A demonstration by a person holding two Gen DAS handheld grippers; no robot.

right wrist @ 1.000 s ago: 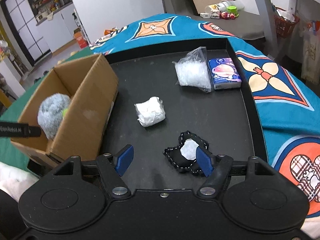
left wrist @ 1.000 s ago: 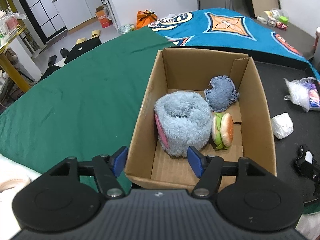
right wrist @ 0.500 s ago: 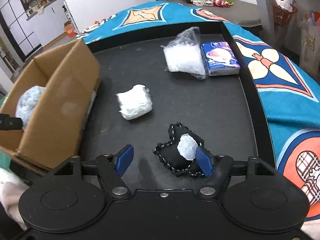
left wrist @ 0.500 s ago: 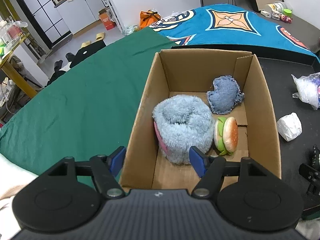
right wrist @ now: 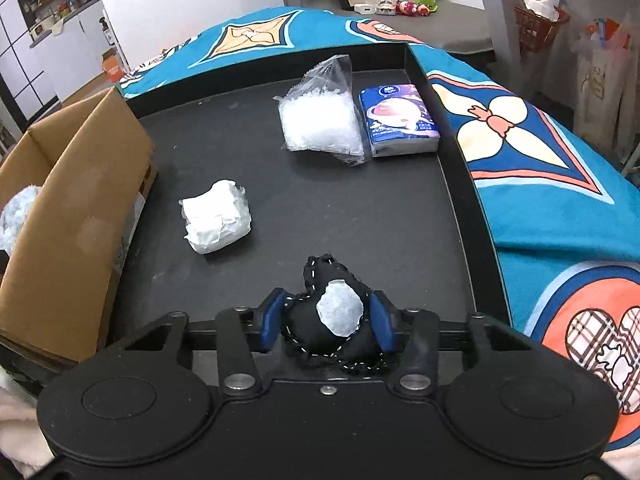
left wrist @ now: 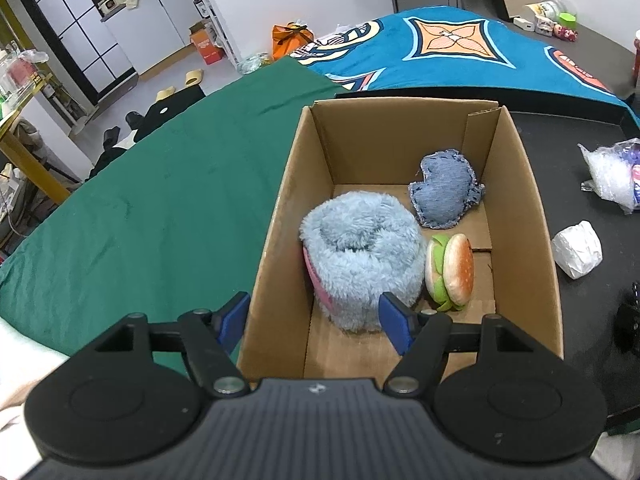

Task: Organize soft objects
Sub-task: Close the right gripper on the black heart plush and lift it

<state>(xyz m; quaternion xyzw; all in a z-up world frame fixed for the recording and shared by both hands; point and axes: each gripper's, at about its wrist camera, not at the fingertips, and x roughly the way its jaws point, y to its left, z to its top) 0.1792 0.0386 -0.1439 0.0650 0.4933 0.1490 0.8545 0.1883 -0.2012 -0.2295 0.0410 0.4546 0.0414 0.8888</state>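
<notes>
The black tray carries what is left of the work, and the cardboard box at its 9 o'clock side holds what is done. In the left wrist view the box already contains three soft things: the fluffy blue plush in the middle, the denim cushion at 1 o'clock from it, and the small burger toy touching it at 3 o'clock.

Outside the box, on the tray, four things remain: the clear bag of white filling at 12 o'clock, the tissue pack just beside it, the white wrapped bundle near the box wall, and the black heart cushion at 6 o'clock. I judge the task is about half finished.

The right gripper has closed on the black heart cushion – both blue pads press its sides, and the cushion bulges a little between them. I cannot tell if it is lifted from the tray or not.

The left gripper hangs wide open above the near end of the box and holds nothing.

Compared with half a second ago, the right jaws have narrowed from wide open to a grip on the cushion, and the view has moved forward over it. The left gripper has hardly changed – it is still open, only a little closer to the box.
</notes>
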